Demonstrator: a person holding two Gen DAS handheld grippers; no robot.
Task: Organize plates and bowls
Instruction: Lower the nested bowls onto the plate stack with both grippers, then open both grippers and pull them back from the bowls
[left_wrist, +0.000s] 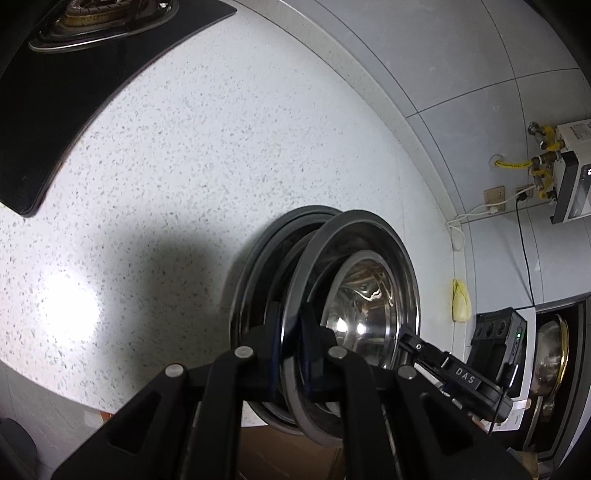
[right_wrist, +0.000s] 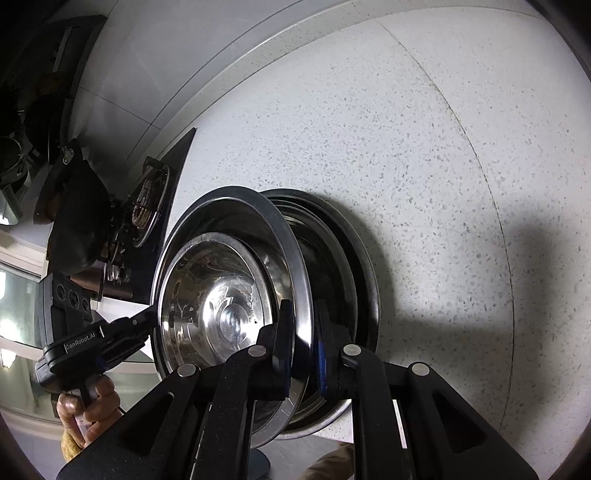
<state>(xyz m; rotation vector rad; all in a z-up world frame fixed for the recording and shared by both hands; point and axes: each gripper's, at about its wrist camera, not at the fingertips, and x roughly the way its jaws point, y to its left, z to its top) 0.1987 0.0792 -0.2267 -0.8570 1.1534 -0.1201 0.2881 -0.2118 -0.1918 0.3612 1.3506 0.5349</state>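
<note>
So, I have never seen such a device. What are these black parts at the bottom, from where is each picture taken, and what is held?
No robot here: a person holds two hand grippers, each with a wide-angle camera looking along its jaws. The black parts are those jaws. Both pictures show one steel plate, tilted, above another steel dish lying on the speckled counter. The left gripper and the right gripper each clamp the plate's rim, at opposite sides. A stove sits beyond.
</note>
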